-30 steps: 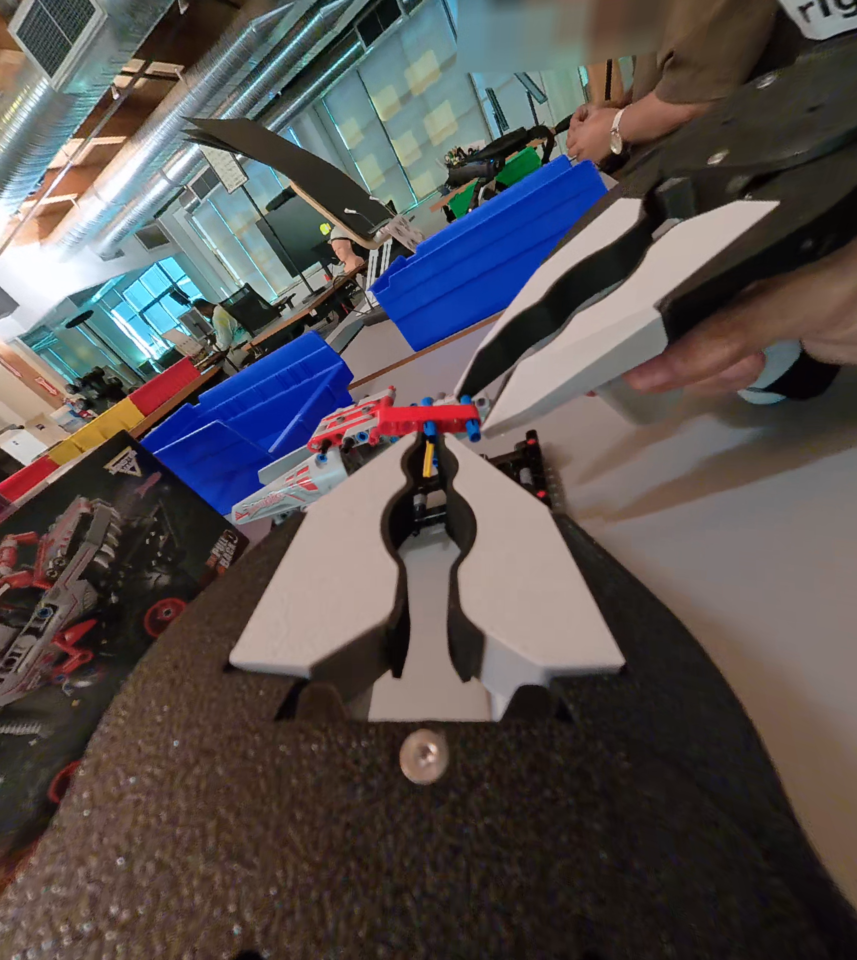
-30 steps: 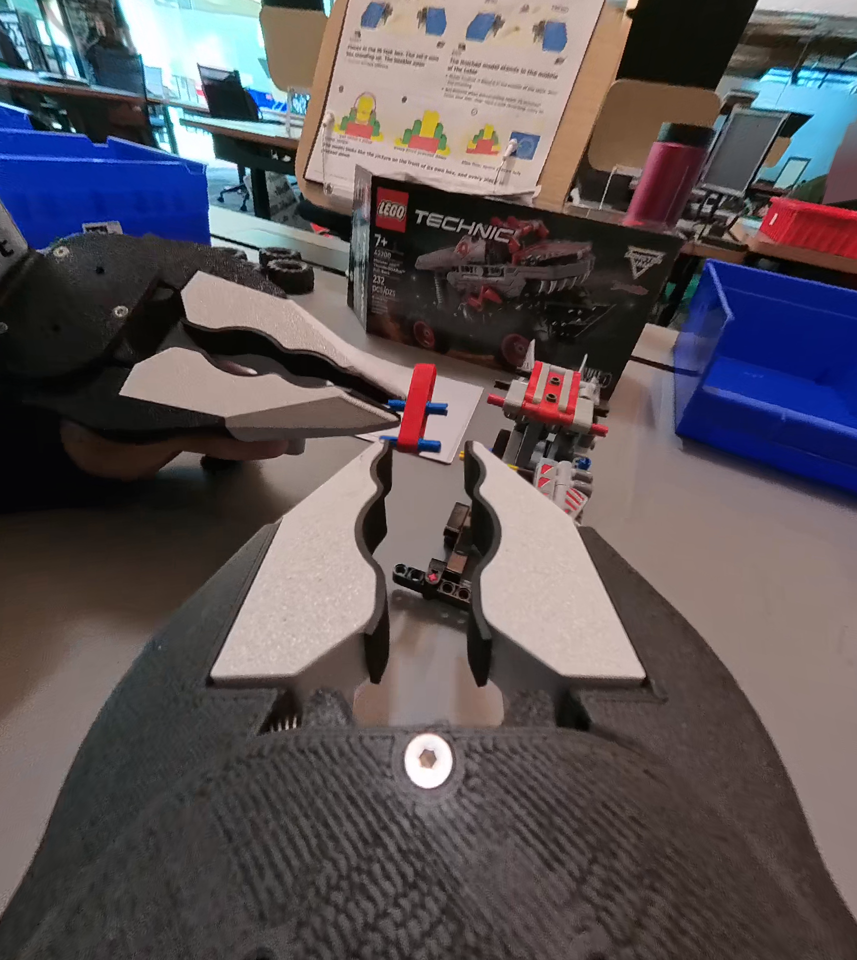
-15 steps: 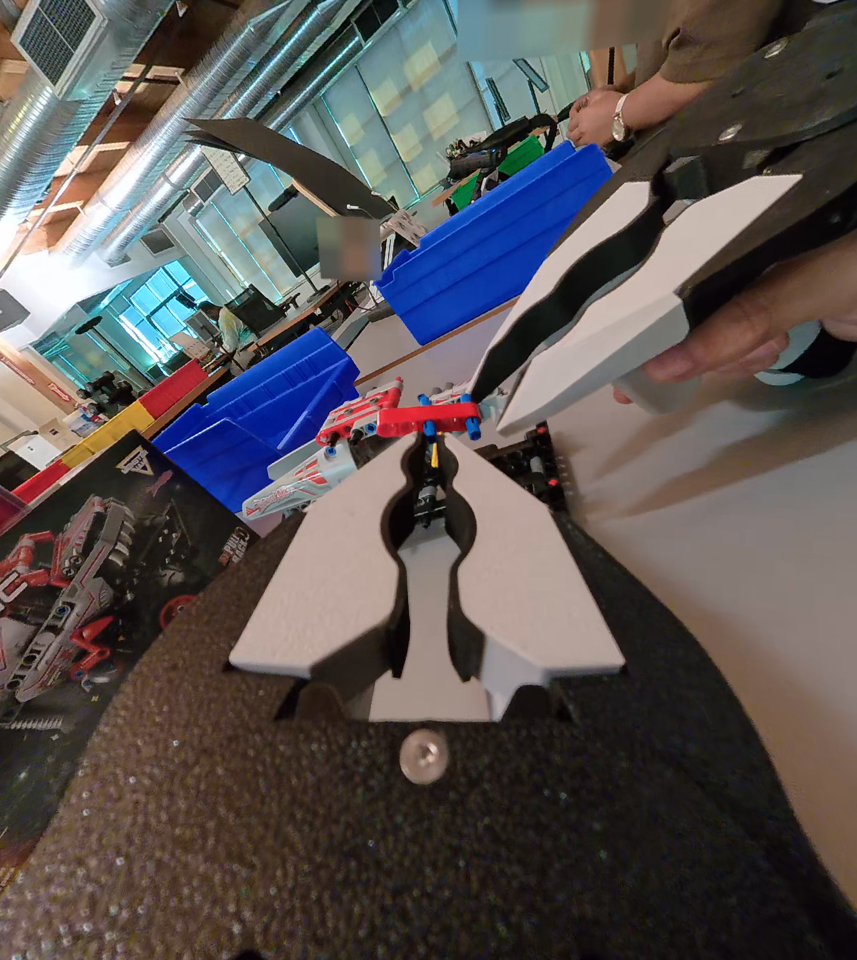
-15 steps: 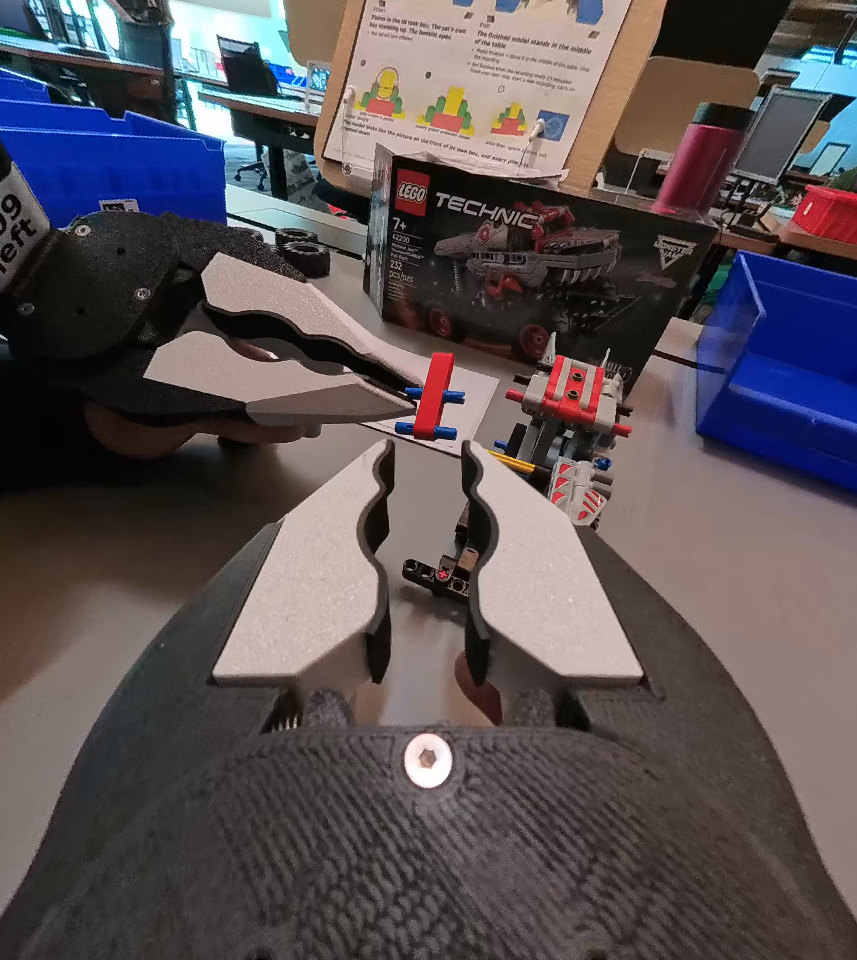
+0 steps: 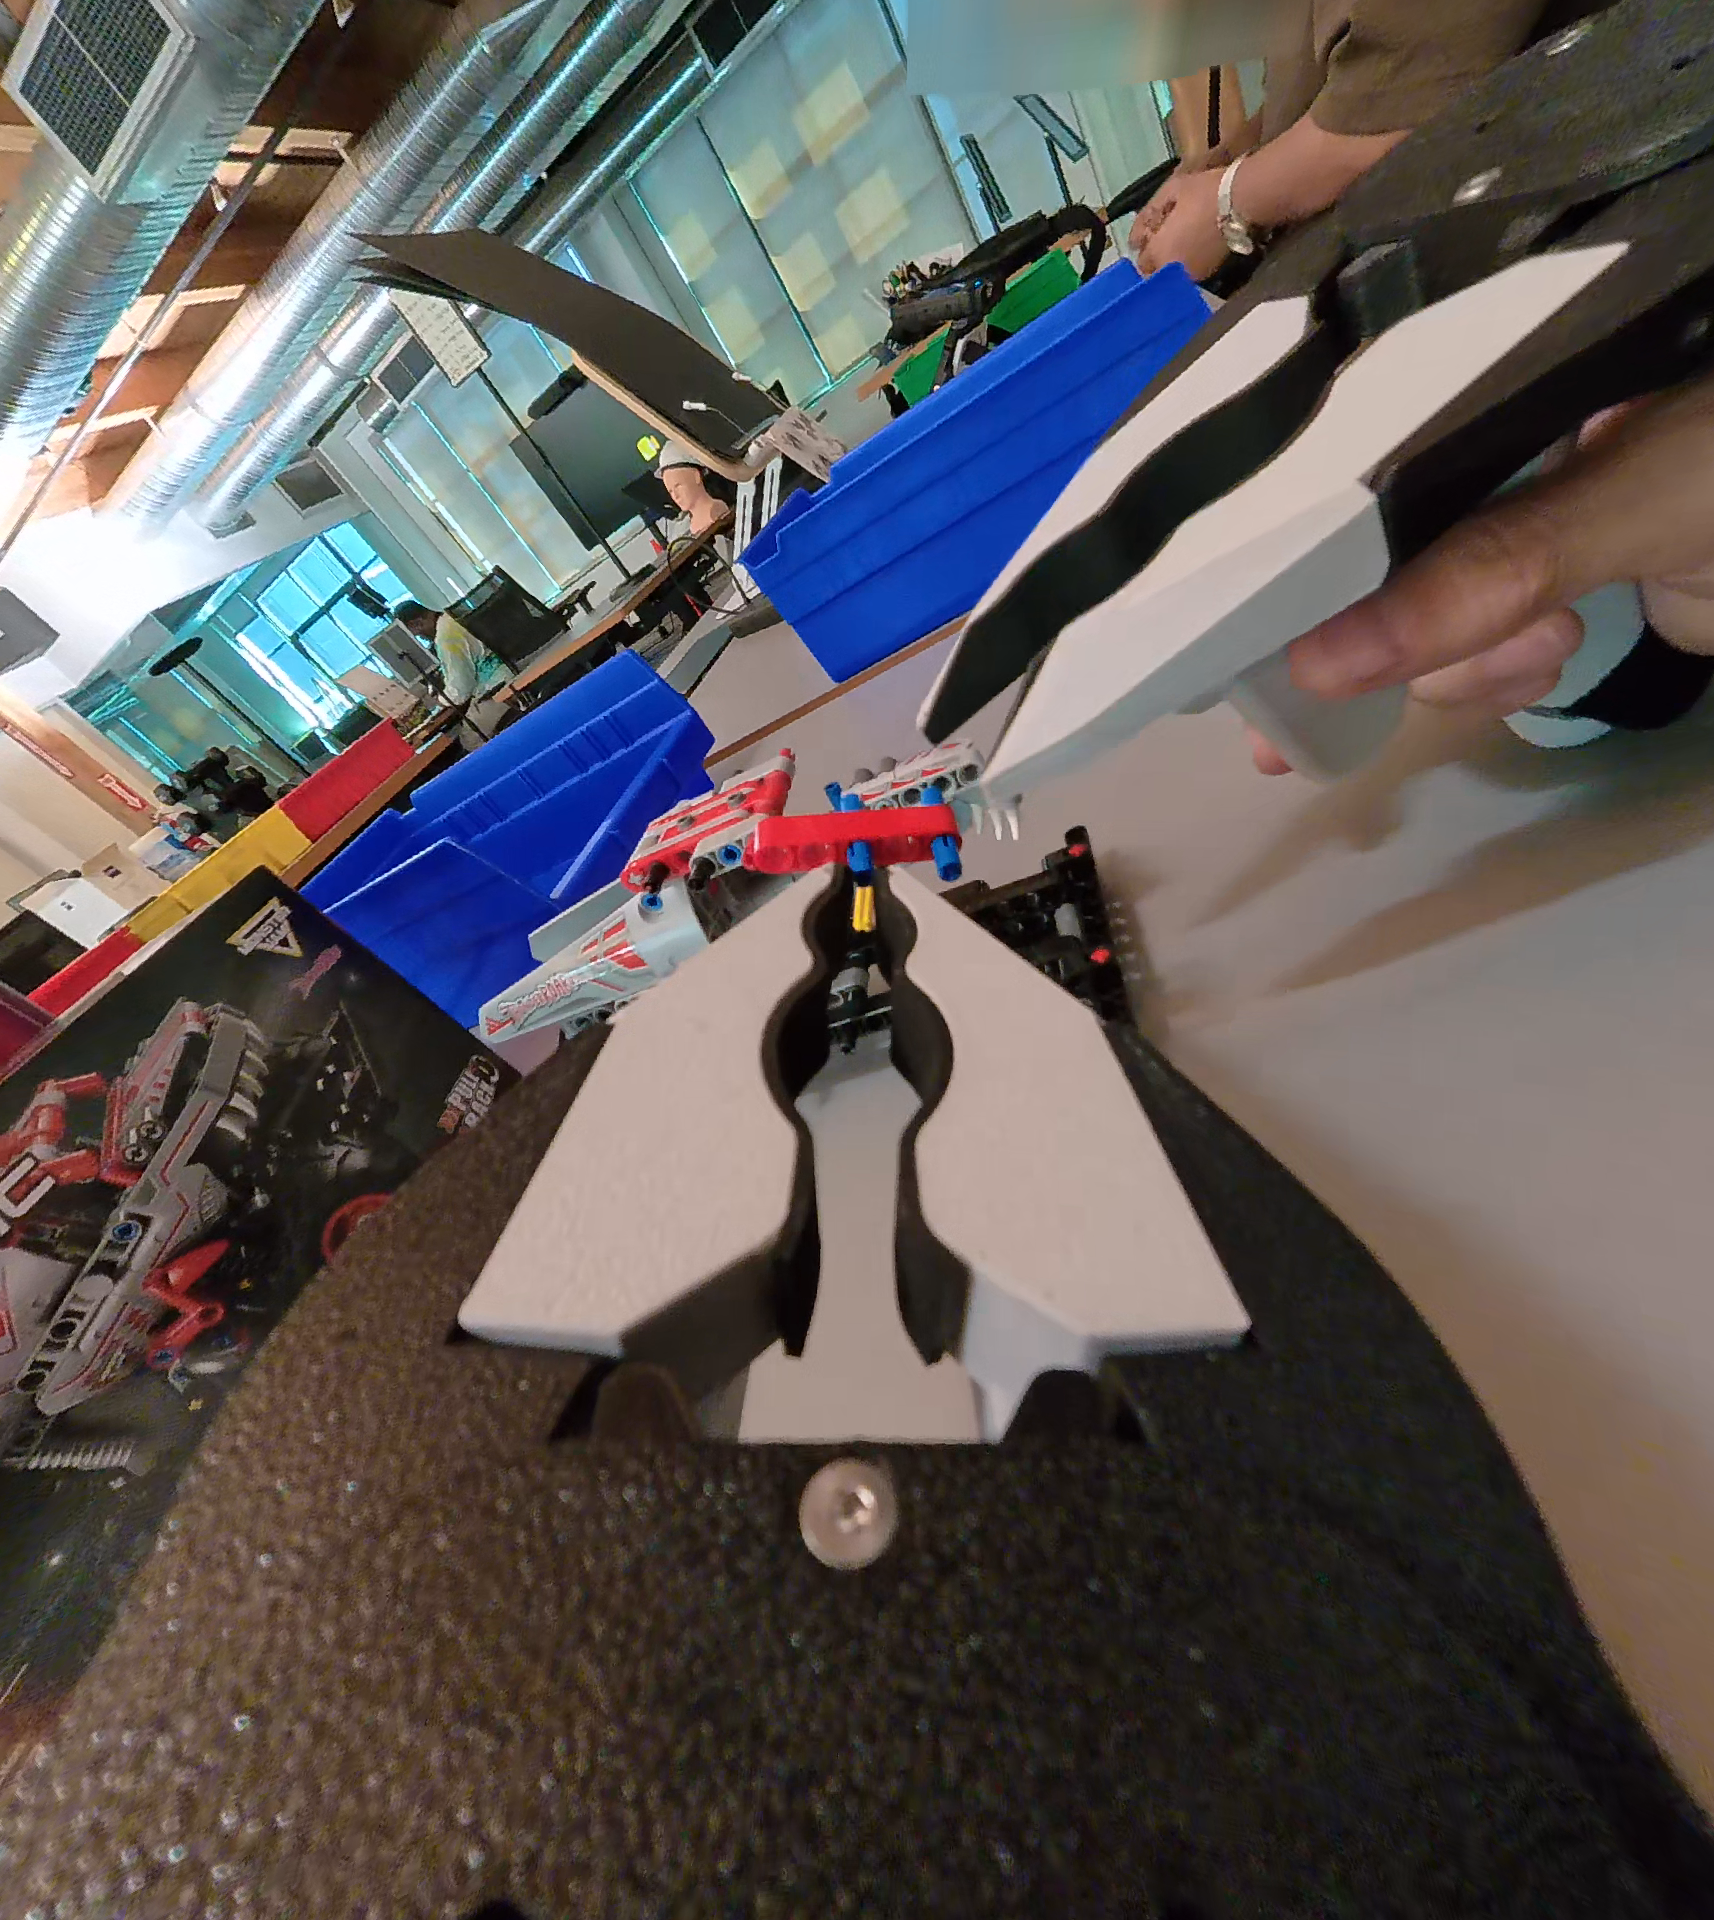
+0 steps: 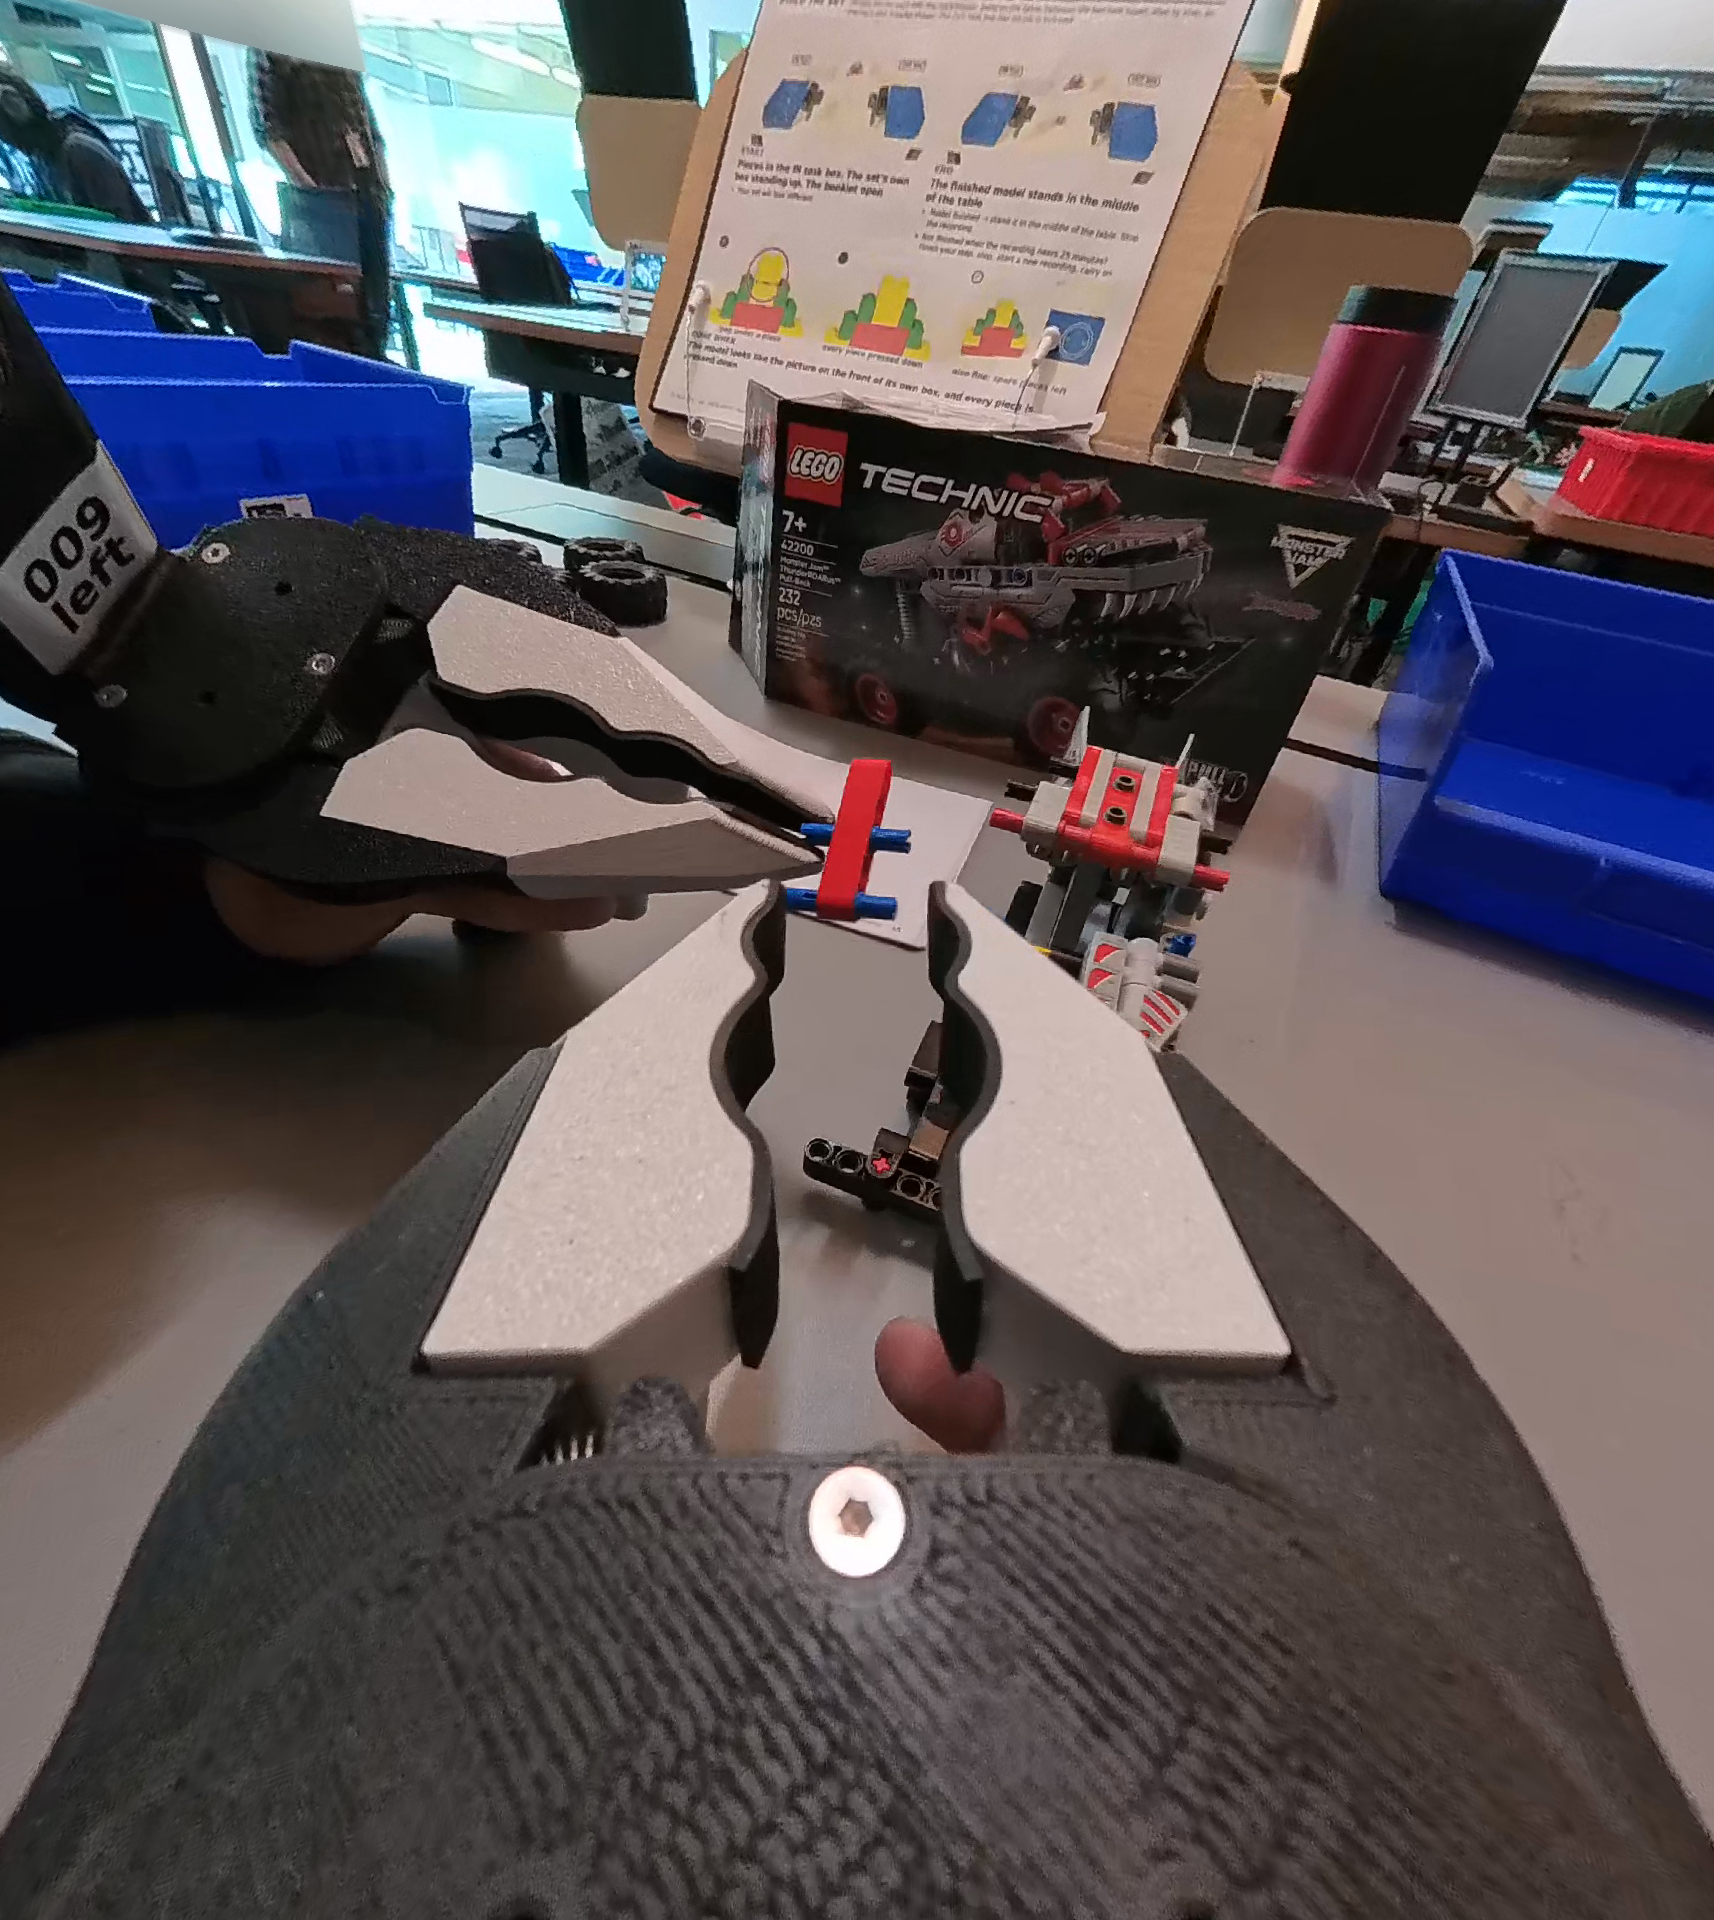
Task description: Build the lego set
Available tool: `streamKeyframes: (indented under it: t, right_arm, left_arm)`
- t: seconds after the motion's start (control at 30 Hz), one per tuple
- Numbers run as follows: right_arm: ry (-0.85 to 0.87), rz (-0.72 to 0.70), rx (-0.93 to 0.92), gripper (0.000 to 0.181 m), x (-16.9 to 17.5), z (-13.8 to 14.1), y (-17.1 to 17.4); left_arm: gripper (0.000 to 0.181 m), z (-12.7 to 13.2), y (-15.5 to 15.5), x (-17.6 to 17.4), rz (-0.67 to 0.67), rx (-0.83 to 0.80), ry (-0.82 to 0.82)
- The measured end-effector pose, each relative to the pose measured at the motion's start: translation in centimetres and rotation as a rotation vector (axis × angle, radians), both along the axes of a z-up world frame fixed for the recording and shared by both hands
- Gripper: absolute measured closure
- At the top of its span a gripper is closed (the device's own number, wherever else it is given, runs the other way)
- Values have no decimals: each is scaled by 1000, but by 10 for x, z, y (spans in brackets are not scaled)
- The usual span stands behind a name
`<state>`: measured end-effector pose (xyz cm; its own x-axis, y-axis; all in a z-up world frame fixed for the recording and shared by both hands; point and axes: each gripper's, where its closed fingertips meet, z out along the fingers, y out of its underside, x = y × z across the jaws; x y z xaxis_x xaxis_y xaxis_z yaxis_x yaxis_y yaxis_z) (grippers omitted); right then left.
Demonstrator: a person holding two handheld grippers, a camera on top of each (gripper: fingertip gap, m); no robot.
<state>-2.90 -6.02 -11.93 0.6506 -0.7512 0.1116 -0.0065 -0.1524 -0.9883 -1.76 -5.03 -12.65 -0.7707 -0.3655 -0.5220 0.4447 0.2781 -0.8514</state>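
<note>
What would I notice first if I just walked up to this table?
Probably the small red beam with blue pins, pinched in the tips of the left gripper above the grey table. Right behind it stands the half-built red and grey model, in front of the dark set box. The right gripper waits open below the beam.

Left gripper [image 6: 811, 847] pokes in from frame left, tips pinched together; right gripper [image 6: 855, 914] sits centre, fingers spread.
</note>
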Motion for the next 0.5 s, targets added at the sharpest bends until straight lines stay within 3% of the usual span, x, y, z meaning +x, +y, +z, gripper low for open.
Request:
streamKeyframes:
  t: [0.5]
  right_arm:
    - [-24,22,50,156,-4,7,-2]
  left_arm:
    - [179,-2,0,-2,3,14,-28]
